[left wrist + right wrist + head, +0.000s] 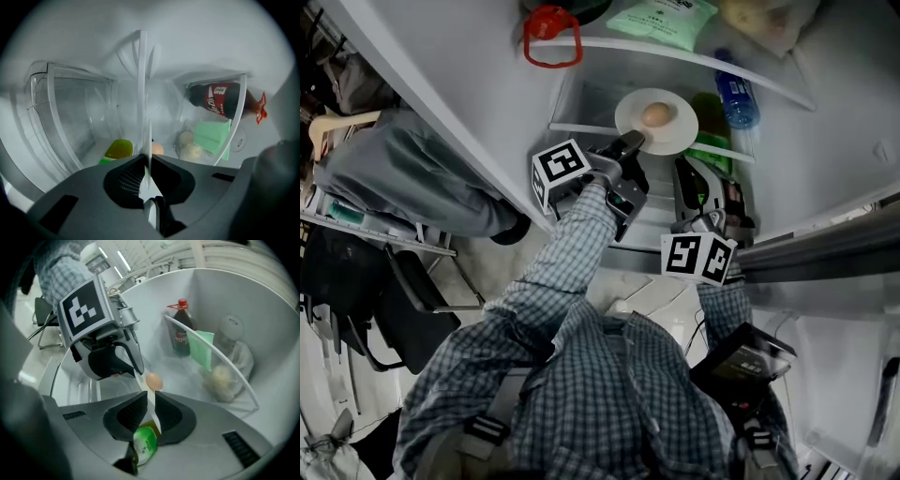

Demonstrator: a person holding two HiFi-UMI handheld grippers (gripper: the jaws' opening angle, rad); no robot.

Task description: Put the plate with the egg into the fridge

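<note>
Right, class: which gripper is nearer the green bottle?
Right. The right gripper clamps the plate by its rim, directly beside the green bottle; the left gripper clamps the rim beyond the egg, farther away.

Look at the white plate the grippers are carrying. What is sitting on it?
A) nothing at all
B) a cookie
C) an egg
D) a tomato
C: a brownish egg sits in the middle of the white plate, which the left gripper pinches by the rim.
</note>
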